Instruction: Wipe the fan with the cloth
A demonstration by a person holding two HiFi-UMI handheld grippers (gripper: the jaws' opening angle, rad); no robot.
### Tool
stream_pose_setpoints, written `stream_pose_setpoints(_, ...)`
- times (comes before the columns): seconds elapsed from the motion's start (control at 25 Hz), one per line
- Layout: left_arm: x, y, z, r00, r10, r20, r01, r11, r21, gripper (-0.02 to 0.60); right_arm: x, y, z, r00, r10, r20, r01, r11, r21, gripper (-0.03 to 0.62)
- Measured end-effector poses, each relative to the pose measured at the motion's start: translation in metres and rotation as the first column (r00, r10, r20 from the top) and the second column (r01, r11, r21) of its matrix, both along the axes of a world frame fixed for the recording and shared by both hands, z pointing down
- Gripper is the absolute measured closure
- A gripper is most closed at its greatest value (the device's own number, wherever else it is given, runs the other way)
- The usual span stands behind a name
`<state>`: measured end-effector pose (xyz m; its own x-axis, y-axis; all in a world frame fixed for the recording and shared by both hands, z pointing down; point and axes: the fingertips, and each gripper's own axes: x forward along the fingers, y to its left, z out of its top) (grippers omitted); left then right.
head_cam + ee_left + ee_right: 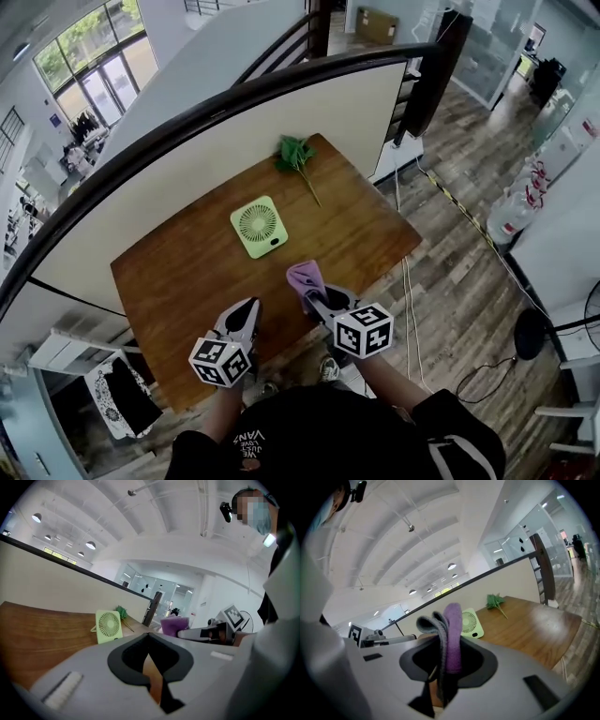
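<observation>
Closest to us is the person's dark top point(319, 431), and just past it we see 2 grippers reaching over the near edge of the table point(178, 281), each with its marker cube at the back.

Now to the cloth point(451, 630). It is purple on 1 face and grey on the other, folded over, and it stands up out of the right gripper point(316, 296), whose jaws are pinched tight on its lower part. We see it held above the near side of the table, between the person and the fan, touching neither.

The fan point(259, 226) is a small pale green square one. It stands propped up near the middle of the table with its round grille facing the grippers, a little to their left.

The left gripper point(150, 641) is just beside the right one. Its jaws are closed together and nothing is between them, only bare wood showing beyond.

Farther back, a green sprig point(297, 153) lies at the far edge of the table. A white partition point(234, 141) runs behind that edge, and wood-look floor point(450, 234) spreads to the right.
</observation>
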<state>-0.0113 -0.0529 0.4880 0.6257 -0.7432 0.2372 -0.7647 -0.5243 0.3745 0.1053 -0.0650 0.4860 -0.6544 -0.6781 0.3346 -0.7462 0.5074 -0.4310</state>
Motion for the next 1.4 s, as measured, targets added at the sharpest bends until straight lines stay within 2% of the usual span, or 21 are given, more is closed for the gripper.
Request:
stream_pose_setpoints(0.28, -0.027, -0.002, -0.021, 0.993, 0.122, 0.004, -0.122, 0.991, 0.048, 0.569, -0.028, 0.016, -0.014, 0.994, 0.108, -0.002, -0.108, 0.994, 0.012, 0.494)
stream_pose_setpoints(0.64, -0.056, 0.013, -0.024, 0.977, 0.213, -0.013, -0.211, 0.975, 0.073, 0.569, -0.056, 0.043, -0.019, 0.978, 0.207, -0.029, -0.206, 0.978, 0.026, 0.494)
stream_pose_setpoints(0.88, -0.072, 0.027, -0.027, 0.970, 0.243, -0.011, -0.241, 0.967, 0.084, 0.569, -0.072, 0.060, -0.021, 0.969, 0.245, -0.043, -0.244, 0.969, 0.034, 0.494)
stream_pose_setpoints(1.4, -0.087, 0.056, -0.025, 0.966, 0.257, -0.029, -0.253, 0.962, 0.099, 0.571, -0.088, 0.090, -0.021, 0.959, 0.273, -0.070, -0.270, 0.961, 0.055, 0.494)
